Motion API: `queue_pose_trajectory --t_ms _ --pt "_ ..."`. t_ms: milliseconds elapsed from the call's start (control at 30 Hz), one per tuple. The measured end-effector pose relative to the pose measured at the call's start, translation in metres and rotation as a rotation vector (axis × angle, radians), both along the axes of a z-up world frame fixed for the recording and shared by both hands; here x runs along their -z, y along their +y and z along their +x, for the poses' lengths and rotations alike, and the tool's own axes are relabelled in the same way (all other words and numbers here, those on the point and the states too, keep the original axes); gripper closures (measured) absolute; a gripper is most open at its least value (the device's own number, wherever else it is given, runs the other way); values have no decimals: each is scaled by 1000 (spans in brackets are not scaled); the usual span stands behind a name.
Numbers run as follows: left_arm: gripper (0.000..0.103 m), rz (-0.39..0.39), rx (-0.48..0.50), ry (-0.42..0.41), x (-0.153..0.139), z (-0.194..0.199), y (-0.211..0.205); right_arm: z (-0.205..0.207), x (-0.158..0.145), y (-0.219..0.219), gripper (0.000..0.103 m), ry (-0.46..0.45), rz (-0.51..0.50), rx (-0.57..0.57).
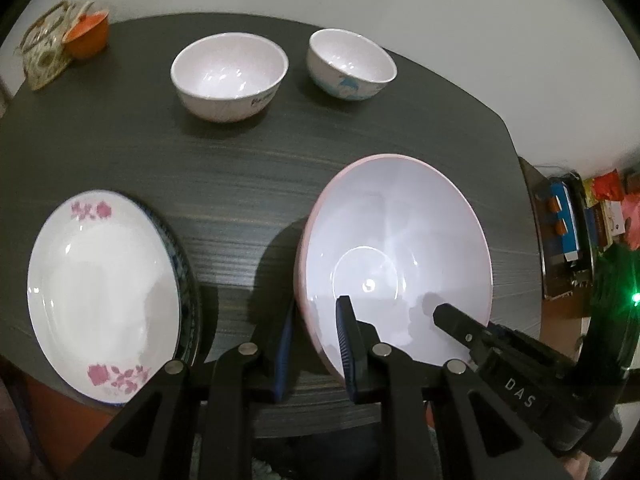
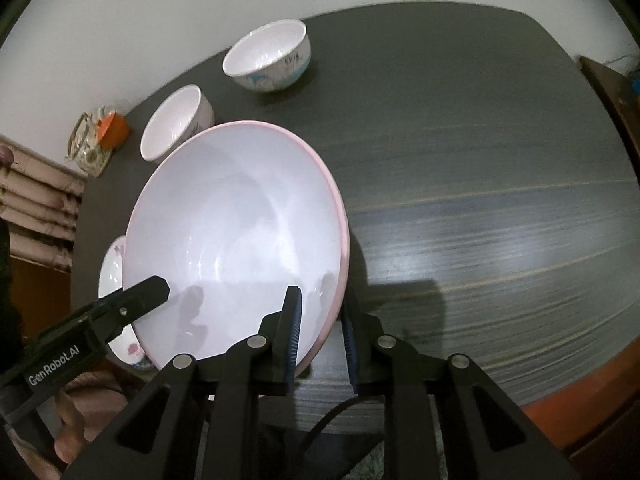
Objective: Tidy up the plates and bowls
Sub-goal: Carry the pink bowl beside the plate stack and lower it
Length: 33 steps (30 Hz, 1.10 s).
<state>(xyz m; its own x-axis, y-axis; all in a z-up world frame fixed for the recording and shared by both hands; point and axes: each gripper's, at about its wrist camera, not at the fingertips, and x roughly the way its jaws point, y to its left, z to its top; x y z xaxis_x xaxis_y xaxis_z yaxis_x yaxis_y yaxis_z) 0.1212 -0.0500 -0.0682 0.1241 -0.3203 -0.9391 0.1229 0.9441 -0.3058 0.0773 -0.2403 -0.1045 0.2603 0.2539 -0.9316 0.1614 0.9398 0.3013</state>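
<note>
A large pink-rimmed bowl (image 1: 396, 240) sits on the dark table, near its front edge; it also shows in the right wrist view (image 2: 236, 232). My left gripper (image 1: 316, 340) is shut on its near-left rim, one finger inside, one outside. My right gripper (image 2: 322, 340) is shut on its near-right rim the same way. A flowered white plate (image 1: 100, 292) lies on a blue-patterned plate at the left, and shows partly behind the bowl in the right wrist view (image 2: 114, 264). Two small white bowls stand at the back: a plain one (image 1: 230, 76) (image 2: 176, 124) and a blue-patterned one (image 1: 350, 64) (image 2: 270, 56).
An orange cup (image 1: 88, 34) and a patterned holder (image 1: 44, 56) stand at the table's (image 1: 240, 168) back left corner. Shelves with coloured boxes (image 1: 580, 220) are beyond the right edge. A white wall is behind.
</note>
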Motion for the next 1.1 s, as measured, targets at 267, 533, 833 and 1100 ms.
queue_pose_trajectory --t_ms 267,533,833,1100 --pt "83 13 -14 13 12 -3 11 -9 13 8 83 29 6 -15" --pt "83 16 -27 28 20 -3 16 -12 18 13 83 40 4 -23" --pt "83 17 -37 48 25 -2 17 -13 22 16 83 52 9 -24" --pt "83 33 -37 50 27 -4 14 -16 27 19 82 59 17 -34"
